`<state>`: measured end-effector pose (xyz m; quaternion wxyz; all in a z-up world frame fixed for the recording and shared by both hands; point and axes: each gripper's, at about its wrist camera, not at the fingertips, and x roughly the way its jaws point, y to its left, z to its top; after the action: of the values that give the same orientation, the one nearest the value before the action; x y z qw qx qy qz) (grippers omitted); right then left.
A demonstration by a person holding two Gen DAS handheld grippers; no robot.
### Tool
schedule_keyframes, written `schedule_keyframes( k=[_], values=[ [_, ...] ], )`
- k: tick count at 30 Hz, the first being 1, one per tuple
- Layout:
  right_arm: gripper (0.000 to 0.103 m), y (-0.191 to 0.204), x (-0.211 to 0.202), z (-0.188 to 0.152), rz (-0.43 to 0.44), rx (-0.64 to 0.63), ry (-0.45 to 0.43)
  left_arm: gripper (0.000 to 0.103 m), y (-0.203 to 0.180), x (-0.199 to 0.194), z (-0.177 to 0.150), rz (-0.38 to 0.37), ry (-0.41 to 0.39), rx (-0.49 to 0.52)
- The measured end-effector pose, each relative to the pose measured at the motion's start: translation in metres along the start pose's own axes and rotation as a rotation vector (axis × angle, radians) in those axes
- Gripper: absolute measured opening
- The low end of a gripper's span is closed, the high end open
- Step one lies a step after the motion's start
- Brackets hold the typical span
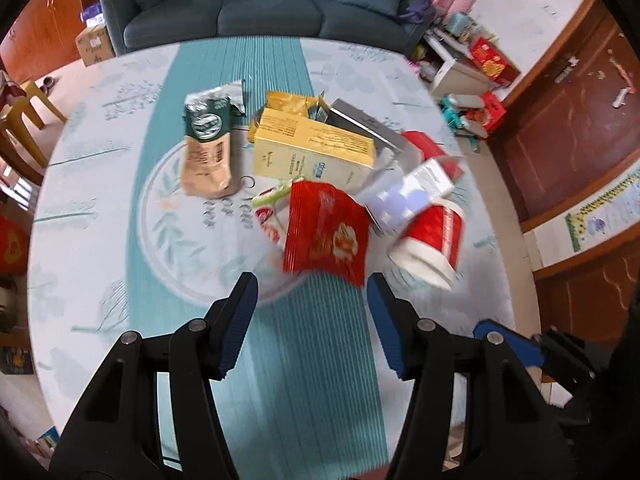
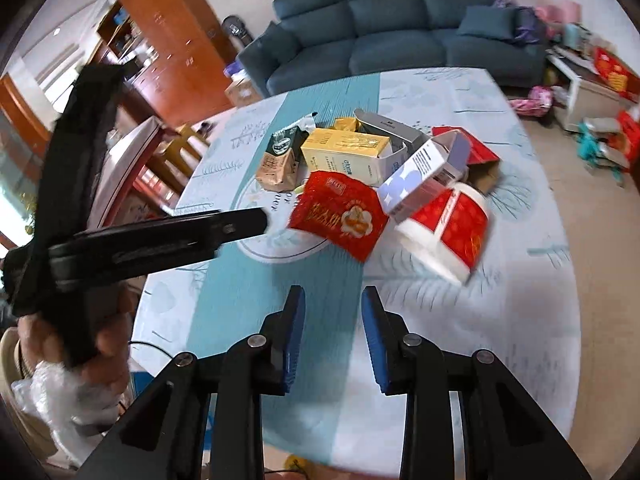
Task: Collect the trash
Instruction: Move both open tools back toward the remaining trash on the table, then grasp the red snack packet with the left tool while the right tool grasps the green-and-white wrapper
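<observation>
Over the table: both your grippers hang above the near edge, short of the trash pile.
Left gripper [image 1: 312,280]: jaws spread, nothing between them.
Right gripper [image 2: 332,294]: jaws narrower than the left's but apart, nothing between them.
Trash pile: packets and boxes heaped at the table's middle, leaning on one another.
Nearest piece: red snack packet [image 1: 326,234], at the pile's near side, overlapping a red-and-white cup [image 1: 432,236].
Further back: yellow box [image 1: 316,152], green-and-tan bag [image 1: 208,144] toward the left edge, lying apart.
Advice: take the red packet first, by a free corner; a thin film likely slips unless you close squarely on it, and keep clear of the cup.
Surface: table [image 1: 120,92] under a pale floral cloth with a teal stripe.
Room: blue sofa [image 1: 260,4] beyond the far edge, wooden cabinets [image 2: 172,48], clutter on the floor.
</observation>
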<state>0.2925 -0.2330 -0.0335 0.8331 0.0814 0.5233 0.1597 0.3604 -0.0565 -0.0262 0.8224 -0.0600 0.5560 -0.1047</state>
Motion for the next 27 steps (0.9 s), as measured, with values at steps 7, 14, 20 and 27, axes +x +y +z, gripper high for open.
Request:
schedule_keyframes(
  k=[7, 14, 20, 27],
  values=[
    [0.030, -0.028, 0.049, 0.028, 0.068, -0.047, 0.071, 0.053, 0.008, 0.067, 0.028, 0.049, 0.083, -0.060],
    [0.030, -0.039, 0.074, 0.040, 0.115, -0.066, 0.120, 0.016, 0.005, 0.098, 0.030, 0.005, 0.147, -0.081],
    [0.030, -0.033, 0.078, 0.050, 0.150, -0.083, 0.125, 0.003, 0.004, 0.085, 0.021, 0.005, 0.120, -0.119],
    [0.030, -0.015, 0.093, 0.067, 0.182, -0.111, 0.134, 0.003, 0.029, 0.047, 0.001, -0.022, 0.075, -0.220]
  ],
)
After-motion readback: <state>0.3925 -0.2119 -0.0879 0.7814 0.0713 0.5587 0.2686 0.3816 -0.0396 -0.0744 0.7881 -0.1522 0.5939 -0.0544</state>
